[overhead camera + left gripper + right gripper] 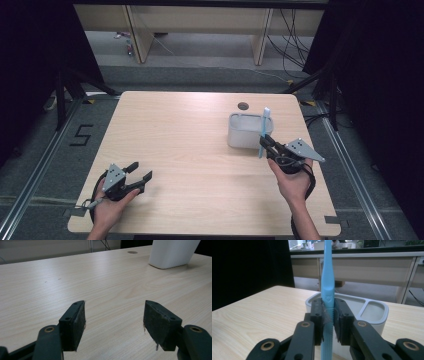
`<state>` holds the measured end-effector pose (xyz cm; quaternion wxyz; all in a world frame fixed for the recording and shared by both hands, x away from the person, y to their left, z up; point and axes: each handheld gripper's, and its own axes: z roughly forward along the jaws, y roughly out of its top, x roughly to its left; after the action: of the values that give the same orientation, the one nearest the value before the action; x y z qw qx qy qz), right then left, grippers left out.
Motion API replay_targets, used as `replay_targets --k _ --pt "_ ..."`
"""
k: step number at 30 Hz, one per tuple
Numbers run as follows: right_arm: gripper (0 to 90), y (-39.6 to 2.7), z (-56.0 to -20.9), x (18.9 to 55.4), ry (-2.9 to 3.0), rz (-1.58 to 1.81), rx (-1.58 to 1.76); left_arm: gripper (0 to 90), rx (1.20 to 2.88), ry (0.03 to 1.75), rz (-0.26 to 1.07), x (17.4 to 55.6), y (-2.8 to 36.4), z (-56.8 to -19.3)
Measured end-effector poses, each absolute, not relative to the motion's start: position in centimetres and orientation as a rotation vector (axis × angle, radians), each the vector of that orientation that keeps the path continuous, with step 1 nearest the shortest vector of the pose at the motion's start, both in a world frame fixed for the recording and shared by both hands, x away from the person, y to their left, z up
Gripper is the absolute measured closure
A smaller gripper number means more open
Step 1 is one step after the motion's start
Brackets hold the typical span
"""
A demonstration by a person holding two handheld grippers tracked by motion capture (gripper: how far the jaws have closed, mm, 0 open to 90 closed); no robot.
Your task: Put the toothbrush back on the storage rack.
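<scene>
Left gripper (141,179): nearest the camera, at the table's (190,150) near left corner, jaws apart, nothing between them, held low over bare wood. Holder (246,131): white, ribbed, divided into compartments, standing right of centre toward the far edge. Toothbrush (327,287): blue, upright, handle pinched between the right gripper's pads, sitting just in front of the holder's near rim. Right gripper (263,144): jaws clamped on the toothbrush, hand behind it. Risk, as judged: the grip sits low on a slim handle, so the brush may pivot in the pads; a lower end that catches the rim could tip or shove the light holder, which the left gripper is well apart from and cannot steady.
</scene>
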<state>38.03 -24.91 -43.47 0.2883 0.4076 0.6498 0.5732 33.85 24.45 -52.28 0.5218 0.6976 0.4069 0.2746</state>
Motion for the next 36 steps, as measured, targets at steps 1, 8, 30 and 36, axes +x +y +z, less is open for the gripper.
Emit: replay_targets --k 1,8,30,36 --pt "79.0 -25.0 -43.4 38.0 1.727 1.525 1.085 33.8 1.672 0.975 0.658 33.8 24.5 -52.3" --pt "79.0 -25.3 -43.1 38.2 1.709 1.505 1.074 33.8 1.671 0.974 0.656 33.8 24.5 -52.3" --pt "79.0 -25.5 -42.0 38.7 1.639 1.535 1.082 33.8 1.669 0.975 0.658 33.8 24.5 -52.3" --pt "79.0 -25.7 -41.7 38.9 1.637 1.515 1.082 33.8 1.669 0.975 0.658 33.8 24.5 -52.3"
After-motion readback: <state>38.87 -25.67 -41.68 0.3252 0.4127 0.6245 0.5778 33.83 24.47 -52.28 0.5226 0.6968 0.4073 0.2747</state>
